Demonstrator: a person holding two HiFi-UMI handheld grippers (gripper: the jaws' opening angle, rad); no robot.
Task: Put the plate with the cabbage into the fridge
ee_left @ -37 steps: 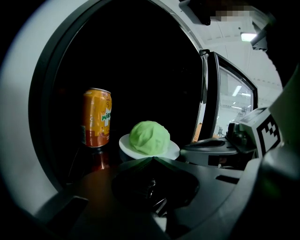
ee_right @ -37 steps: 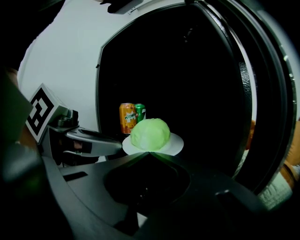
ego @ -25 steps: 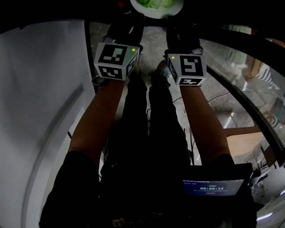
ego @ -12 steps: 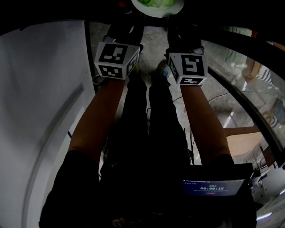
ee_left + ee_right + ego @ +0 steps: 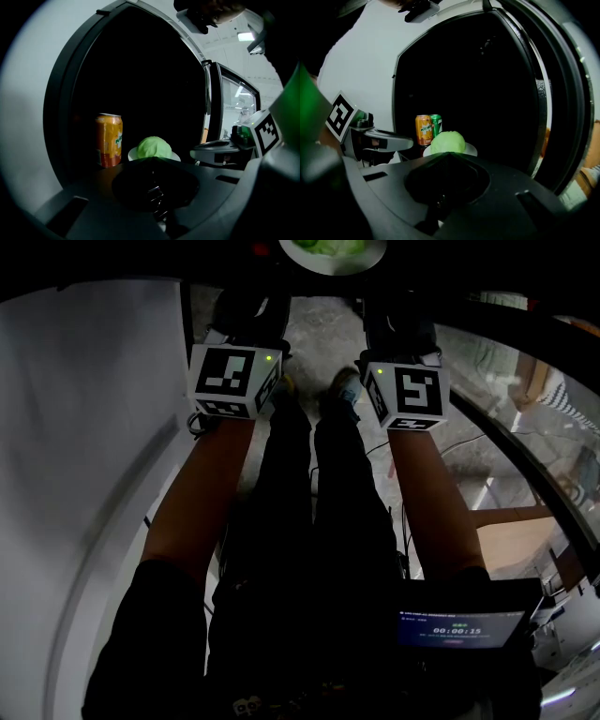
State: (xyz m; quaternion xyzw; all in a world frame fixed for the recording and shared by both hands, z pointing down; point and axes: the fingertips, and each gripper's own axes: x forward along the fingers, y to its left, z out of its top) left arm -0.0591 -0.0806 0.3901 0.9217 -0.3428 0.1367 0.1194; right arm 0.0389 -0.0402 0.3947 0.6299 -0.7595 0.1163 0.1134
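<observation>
**Plate with cabbage inside fridge; both grippers empty**

Location. The plate (image 5: 132,153) sits level on the floor of the dark fridge (image 5: 61,108), just inside the opening. The cabbage (image 5: 153,147) rests at its centre, domed side up. Plate and cabbage are both round, so neither shows a long axis or a facing direction. The plate's face is up and it shows no tilt.

Surroundings. An orange can (image 5: 108,139) stands upright behind the plate and to its left. Your right gripper view shows a green can (image 5: 436,123) upright just beside the orange one, on its right. Whether either can touches the plate cannot be determined.

Left gripper (image 5: 152,159). Your jaws are closed together with nothing between them. They point straight at the plate, which lies just beyond the tips. Contact with the rim cannot be confirmed.

Right gripper (image 5: 447,153). Same finding: jaws closed together, holding nothing, aimed at the plate from the right. Contact cannot be confirmed.

Head view. Your two grippers are held side by side and apart, both reaching forward. The plate appears at the top edge, between their lines.
</observation>
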